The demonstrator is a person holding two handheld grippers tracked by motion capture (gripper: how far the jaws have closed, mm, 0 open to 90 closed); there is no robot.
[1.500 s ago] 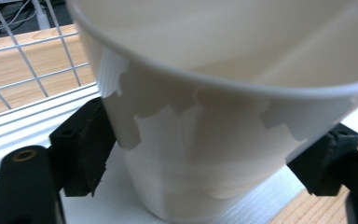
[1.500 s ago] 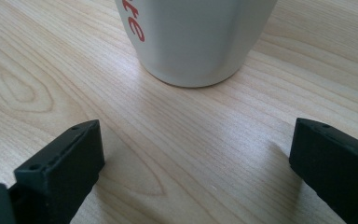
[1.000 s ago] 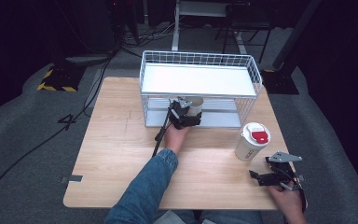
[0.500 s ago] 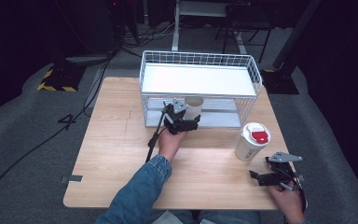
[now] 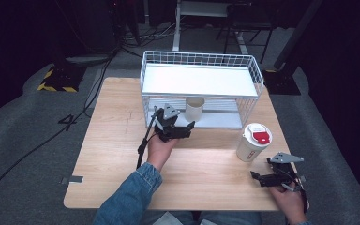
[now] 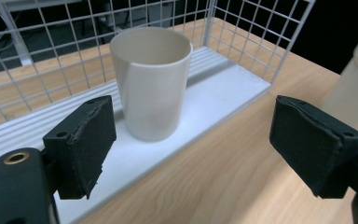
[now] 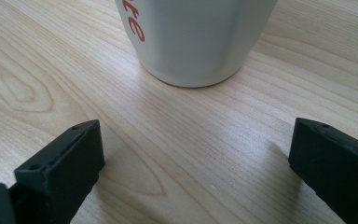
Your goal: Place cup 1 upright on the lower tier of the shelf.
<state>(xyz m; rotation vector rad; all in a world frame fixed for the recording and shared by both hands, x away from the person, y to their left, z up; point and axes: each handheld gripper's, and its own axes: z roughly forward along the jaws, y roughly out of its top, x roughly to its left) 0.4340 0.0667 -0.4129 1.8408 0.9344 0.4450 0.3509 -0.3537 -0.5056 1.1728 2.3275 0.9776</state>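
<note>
A plain cream cup (image 5: 195, 108) (image 6: 150, 84) stands upright on the lower white shelf (image 6: 223, 91) of a white wire rack (image 5: 258, 75). My left gripper (image 5: 188, 130) (image 6: 193, 135) hovers just in front of that shelf, left of the cup. It is open, with nothing between its pads, and the cup stands a little beyond them. A white lidded cup with a red tab (image 5: 254, 142) (image 7: 196, 37) stands on the wooden table (image 5: 117, 140) at the right. My right gripper (image 5: 258, 177) (image 7: 200, 158) rests low in front of it, open and empty.
The rack has a flat white upper shelf (image 5: 199, 79) over the lower one, and its wire walls enclose the back and sides. The left gripper's cable (image 5: 143, 147) hangs by the denim sleeve (image 5: 126, 201). Dark floor with cables surrounds the table.
My left gripper has drawn back out of the rack, toward the person and a little left, away from the cream cup, which stays on the lower shelf. The right gripper has not moved.
</note>
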